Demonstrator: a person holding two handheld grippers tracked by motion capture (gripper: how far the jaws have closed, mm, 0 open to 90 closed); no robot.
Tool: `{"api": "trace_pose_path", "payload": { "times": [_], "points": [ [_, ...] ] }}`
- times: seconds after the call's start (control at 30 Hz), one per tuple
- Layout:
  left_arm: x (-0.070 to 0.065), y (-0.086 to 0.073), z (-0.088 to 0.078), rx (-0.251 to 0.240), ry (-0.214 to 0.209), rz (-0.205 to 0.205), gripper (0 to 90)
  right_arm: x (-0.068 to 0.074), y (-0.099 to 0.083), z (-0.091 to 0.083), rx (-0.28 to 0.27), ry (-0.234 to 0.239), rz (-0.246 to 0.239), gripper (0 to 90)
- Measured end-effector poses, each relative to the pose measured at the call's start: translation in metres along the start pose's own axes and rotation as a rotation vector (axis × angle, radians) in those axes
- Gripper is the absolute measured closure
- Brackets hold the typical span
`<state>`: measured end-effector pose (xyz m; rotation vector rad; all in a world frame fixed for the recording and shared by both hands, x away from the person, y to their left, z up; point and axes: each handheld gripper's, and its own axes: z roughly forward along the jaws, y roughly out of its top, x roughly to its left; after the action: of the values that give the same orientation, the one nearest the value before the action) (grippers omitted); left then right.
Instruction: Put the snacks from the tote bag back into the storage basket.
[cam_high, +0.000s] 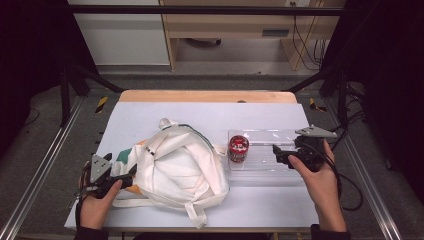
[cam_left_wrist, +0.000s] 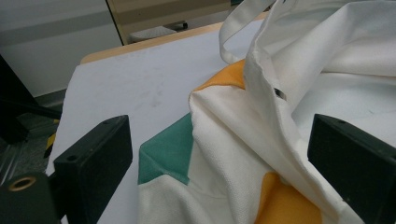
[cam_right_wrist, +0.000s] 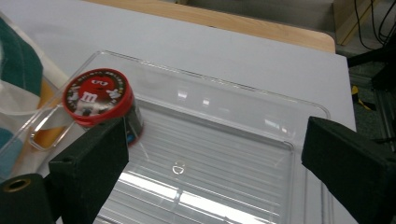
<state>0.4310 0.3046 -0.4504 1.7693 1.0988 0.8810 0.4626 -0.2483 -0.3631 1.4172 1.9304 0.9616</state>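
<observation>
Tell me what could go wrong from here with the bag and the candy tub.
The left tongs stand open around loose folds of the cloth bag, so they may pinch one layer and the bag could sag shut. The candy tub sits at the clear tray's near-bag end; the open right tongs could nudge it over or slide the tray.

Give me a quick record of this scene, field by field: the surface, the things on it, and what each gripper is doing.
surface: table with a white top
bag: white cloth bag with green and orange patches, lying crumpled at centre-left
tray: clear plastic tray, right of the bag
tin: round red-lidded tin, standing in the tray's left end
left gripper: open, at the bag's left edge
right gripper: open, over the tray, holding nothing
</observation>
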Motion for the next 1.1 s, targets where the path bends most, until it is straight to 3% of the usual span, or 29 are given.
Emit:
{"api": "trace_pose_path", "payload": {
  "times": [0.43,0.8,1.1],
  "points": [
    [0.000,0.000,0.000,0.001,0.002,-0.002,6.4,-0.031,-0.015,0.004,0.037,-0.071,0.052,8.1],
    [0.001,0.000,0.000,0.004,0.005,-0.002,6.3,-0.049,-0.029,0.013,0.065,-0.073,0.099,8.1],
    [0.001,0.000,0.000,0.004,0.004,-0.001,6.3,-0.055,-0.038,0.021,0.104,-0.062,0.132,7.9]
  ]
}}
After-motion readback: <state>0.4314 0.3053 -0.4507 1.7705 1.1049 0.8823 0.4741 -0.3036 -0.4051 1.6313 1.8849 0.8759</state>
